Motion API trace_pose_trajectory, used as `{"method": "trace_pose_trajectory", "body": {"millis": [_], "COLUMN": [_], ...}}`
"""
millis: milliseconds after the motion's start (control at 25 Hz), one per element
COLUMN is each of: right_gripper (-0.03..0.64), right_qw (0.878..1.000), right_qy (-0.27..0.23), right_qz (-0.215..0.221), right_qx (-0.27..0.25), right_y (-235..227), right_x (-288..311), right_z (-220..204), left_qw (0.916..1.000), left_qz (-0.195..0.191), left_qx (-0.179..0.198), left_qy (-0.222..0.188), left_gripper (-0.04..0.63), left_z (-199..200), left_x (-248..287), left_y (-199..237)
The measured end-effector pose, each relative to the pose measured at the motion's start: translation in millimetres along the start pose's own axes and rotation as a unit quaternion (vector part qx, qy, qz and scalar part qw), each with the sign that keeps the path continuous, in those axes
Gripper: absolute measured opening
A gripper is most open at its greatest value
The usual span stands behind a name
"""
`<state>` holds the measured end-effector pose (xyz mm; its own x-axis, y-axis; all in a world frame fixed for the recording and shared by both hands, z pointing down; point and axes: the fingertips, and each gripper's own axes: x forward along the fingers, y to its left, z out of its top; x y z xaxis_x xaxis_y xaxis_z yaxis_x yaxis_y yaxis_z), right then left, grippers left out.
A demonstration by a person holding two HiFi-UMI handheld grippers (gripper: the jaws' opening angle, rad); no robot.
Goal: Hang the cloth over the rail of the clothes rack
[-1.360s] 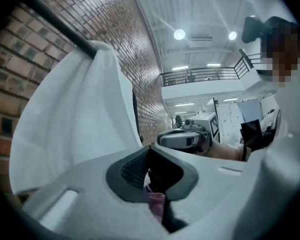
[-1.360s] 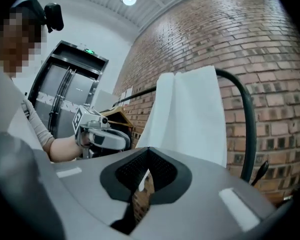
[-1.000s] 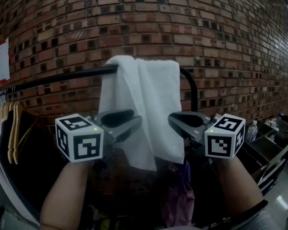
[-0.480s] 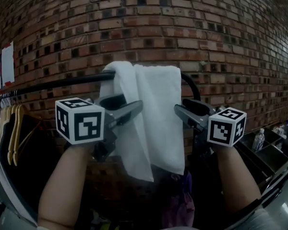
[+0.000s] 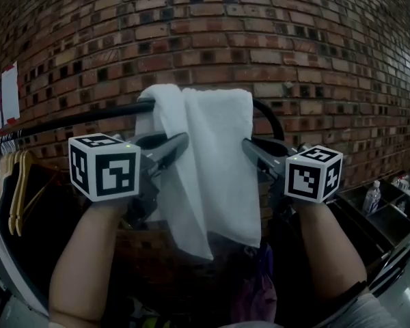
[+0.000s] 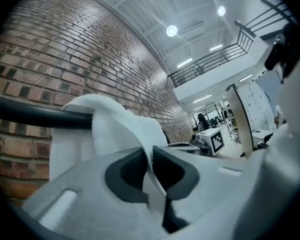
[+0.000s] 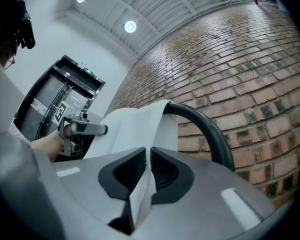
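A white cloth (image 5: 215,149) hangs folded over the black rail (image 5: 89,117) of the clothes rack, in front of a brick wall. My left gripper (image 5: 180,144) is at the cloth's left edge. Its jaws have just been closing and now pinch that edge, as the left gripper view shows: gripper (image 6: 151,153), cloth (image 6: 115,121), rail (image 6: 35,115). My right gripper (image 5: 251,149) is at the right edge. Its jaws have also just been closing and grip a fold of the cloth (image 7: 135,121) in the right gripper view, gripper (image 7: 148,156), beside the rail's curved end (image 7: 212,131).
Wooden hangers (image 5: 17,183) with dark clothes hang at the rail's left end. White papers (image 5: 10,94) are stuck to the brick wall. Black bins with a bottle (image 5: 372,198) stand low on the right. Purple fabric (image 5: 256,296) lies below the cloth.
Both grippers rose toward the rail. Their jaws stood wide open half a second ago and are now shut on the cloth's left and right edges.
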<state>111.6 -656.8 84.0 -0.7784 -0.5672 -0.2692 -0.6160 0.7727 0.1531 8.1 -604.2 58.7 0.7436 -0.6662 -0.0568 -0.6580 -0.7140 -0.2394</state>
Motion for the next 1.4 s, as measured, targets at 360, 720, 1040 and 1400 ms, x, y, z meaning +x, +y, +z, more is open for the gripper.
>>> {"method": "trace_pose_trajectory", "body": {"millis": [360,720,1040,1400], "right_gripper": [0.021,0.021,0.021,0.02], "right_qw": [1.0,0.998,0.996,0.996], "right_qy": [-0.004,-0.02,-0.031,-0.029], "right_qz": [-0.011,-0.059,-0.082,-0.076], "right_qx": [-0.004,0.014,0.036,0.034], "right_y": [-1,-6,-1,19], "right_x": [-6,-15,-13,3], "right_z": [6,17,22,25], "left_qw": [0.9992,0.9965,0.9903,0.976], "left_qz": [0.016,0.083,0.133,0.19], "left_qx": [0.027,0.002,-0.029,-0.08], "left_qy": [0.024,-0.009,-0.024,-0.071], "left_gripper": [0.014,0.012,0.012,0.014], "left_z": [5,33,15,-6], "left_x": [-22,-92,-153,-209], "left_y": [16,83,132,165]}}
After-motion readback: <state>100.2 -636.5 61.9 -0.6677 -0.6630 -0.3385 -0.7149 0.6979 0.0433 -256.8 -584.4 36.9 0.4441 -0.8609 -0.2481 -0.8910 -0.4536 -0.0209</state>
